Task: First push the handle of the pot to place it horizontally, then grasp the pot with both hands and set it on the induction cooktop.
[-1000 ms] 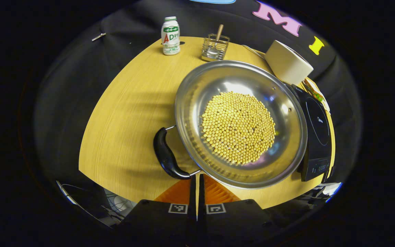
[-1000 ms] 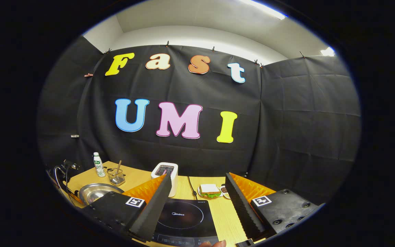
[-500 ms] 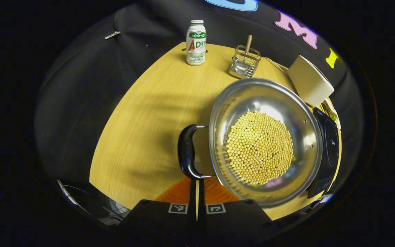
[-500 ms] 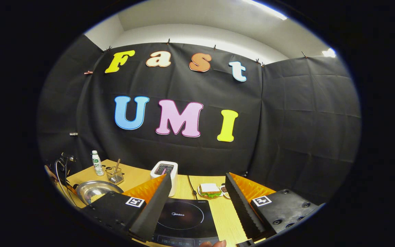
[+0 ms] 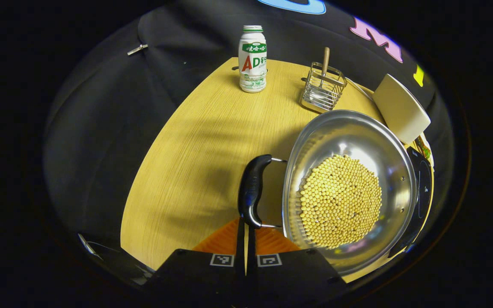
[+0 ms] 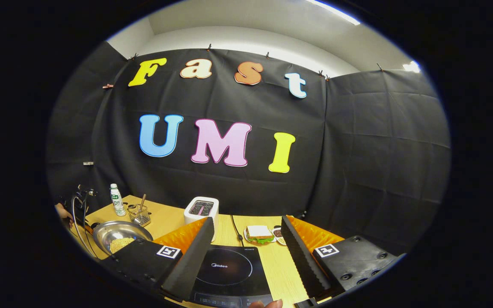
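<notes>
The bench (image 5: 195, 141) carries the pot (image 5: 349, 188) just beside the cooktop (image 6: 229, 271), within reach. Left tongs (image 5: 245, 222), clenched, tips at the handle (image 5: 251, 190) to push it. Right tongs (image 6: 246, 252) hang released over the cooktop.

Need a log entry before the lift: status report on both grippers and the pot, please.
Left gripper shut, fingertips at the pot handle. Right gripper open above the induction cooktop. Pot of beans on table beside the cooktop, not yet on it. Nothing between them.
</notes>
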{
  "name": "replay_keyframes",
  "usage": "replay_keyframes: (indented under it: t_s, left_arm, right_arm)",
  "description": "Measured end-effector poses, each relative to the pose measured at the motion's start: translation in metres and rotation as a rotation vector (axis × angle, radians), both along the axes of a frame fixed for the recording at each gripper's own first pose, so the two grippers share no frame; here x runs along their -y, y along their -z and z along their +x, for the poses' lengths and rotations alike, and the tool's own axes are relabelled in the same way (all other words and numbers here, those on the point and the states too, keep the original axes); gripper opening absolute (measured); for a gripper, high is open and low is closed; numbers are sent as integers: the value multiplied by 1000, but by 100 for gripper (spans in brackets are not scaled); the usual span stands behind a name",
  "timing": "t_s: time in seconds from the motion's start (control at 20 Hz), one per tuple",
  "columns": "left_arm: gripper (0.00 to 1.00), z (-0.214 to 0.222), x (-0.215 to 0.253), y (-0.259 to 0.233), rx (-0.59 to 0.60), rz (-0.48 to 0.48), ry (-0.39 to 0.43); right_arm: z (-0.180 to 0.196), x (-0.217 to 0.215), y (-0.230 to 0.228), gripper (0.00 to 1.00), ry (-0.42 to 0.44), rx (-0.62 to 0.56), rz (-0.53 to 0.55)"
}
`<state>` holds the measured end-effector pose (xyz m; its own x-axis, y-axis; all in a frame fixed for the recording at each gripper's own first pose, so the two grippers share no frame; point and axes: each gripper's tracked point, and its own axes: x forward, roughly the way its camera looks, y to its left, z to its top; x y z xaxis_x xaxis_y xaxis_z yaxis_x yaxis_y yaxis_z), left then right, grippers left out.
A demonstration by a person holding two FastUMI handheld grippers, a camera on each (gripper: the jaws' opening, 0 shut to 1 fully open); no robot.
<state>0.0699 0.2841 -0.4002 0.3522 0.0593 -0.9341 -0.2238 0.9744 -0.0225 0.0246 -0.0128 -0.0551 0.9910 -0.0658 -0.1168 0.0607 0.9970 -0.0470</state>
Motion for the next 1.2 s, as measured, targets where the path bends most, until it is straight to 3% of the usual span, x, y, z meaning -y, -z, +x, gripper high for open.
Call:
replay_keyframes:
  t_s: [0.3, 0.7, 0.95, 1.0, 1.2]
  left_arm:
    - [5, 6, -5, -2, 40, 14, -2]
    - [5, -13, -25, -51, 301, 144, -10]
    - [6, 1, -13, -89, 483, 50, 41]
    - [12, 5, -9, -93, 509, 26, 60]
    - [98, 12, 13, -88, 513, -60, 148]
  right_arm:
    - [2, -9, 11, 98, -12, -38, 2]
    - [14, -46, 37, 98, -93, -103, 39]
    - [34, -101, 66, 98, -200, -181, 61]
    - [38, -115, 74, 98, -223, -204, 69]
    - [52, -166, 112, 98, -294, -298, 116]
